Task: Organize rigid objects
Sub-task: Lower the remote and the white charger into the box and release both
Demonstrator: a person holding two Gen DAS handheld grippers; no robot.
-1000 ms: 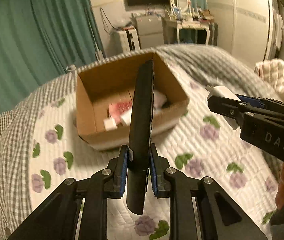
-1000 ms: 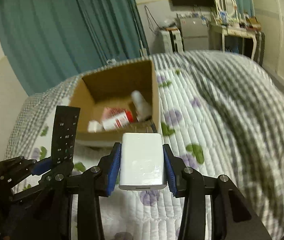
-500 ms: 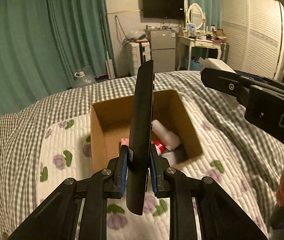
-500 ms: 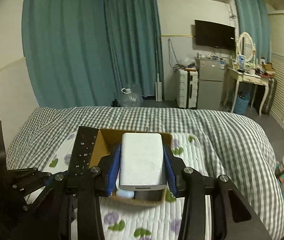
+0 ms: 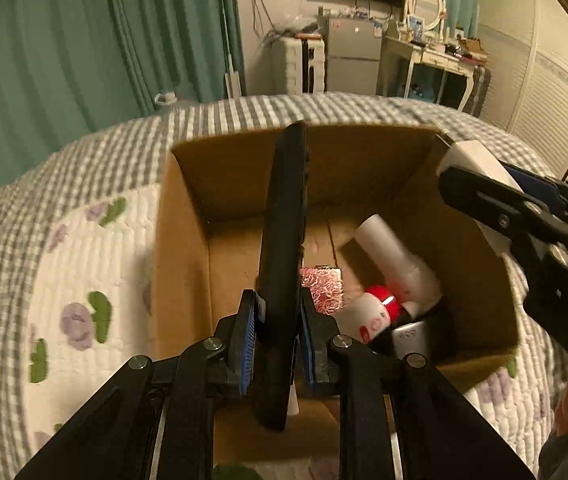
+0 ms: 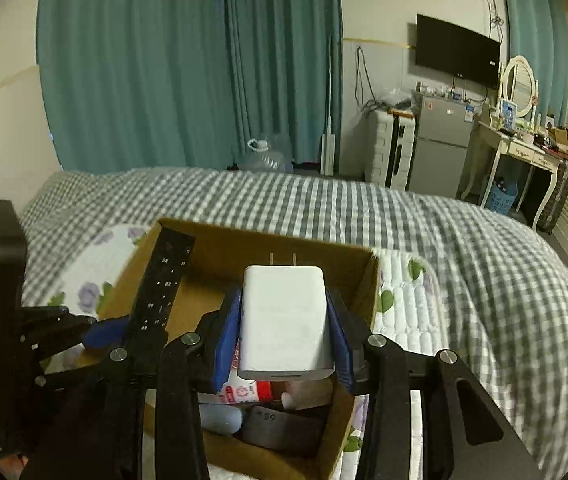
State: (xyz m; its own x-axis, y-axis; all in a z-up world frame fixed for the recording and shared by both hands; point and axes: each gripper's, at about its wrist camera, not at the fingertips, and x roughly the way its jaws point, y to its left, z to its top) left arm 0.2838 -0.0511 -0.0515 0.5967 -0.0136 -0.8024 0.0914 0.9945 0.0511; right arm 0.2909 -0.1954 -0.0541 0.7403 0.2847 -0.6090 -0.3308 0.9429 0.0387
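The left gripper (image 5: 273,340) squeezes the black remote (image 5: 284,248) and the right gripper (image 6: 284,332) squeezes the white charger (image 6: 286,320), both above the cardboard box (image 5: 179,248), so go lower before letting go gently.

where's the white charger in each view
Left wrist view: the white charger sits at the right edge, clamped in the right gripper, over the cardboard box's right wall.
Right wrist view: the charger is centre frame, prongs pointing away, above the box.
Shared landmark: the black remote held by the left gripper.
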